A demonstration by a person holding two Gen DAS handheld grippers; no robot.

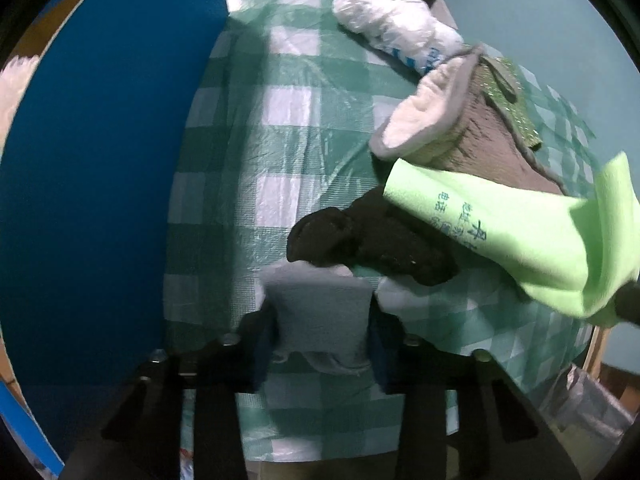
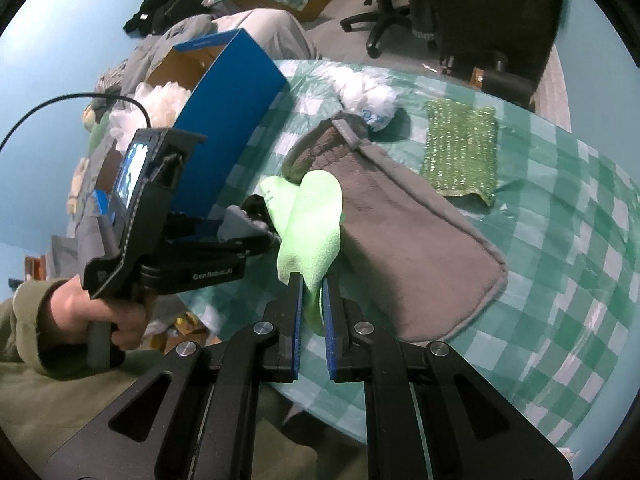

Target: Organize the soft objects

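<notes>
In the left wrist view my left gripper (image 1: 322, 314) points down at the checked tablecloth (image 1: 280, 140), shut on a small grey cloth (image 1: 320, 332) pinched between its blue pads. A black sock (image 1: 360, 240) lies just beyond it. My right gripper (image 2: 312, 286) is shut on a light green cloth (image 2: 314, 232), lifted above the table; this light green cloth (image 1: 520, 240) crosses the left wrist view on the right. In the right wrist view a hand holds the left gripper (image 2: 262, 236) at the grey cloth (image 2: 236, 220), beside the blue box (image 2: 228, 120).
A grey towel (image 2: 400, 248) with a white fleecy underside (image 1: 424, 116) lies mid-table. A glittery green cloth (image 2: 460, 152) and a white plastic bag (image 2: 364, 92) lie behind it. The open blue box (image 1: 100, 160) holds white fluffy things (image 2: 160, 100). Office chairs (image 2: 384, 20) stand beyond the table.
</notes>
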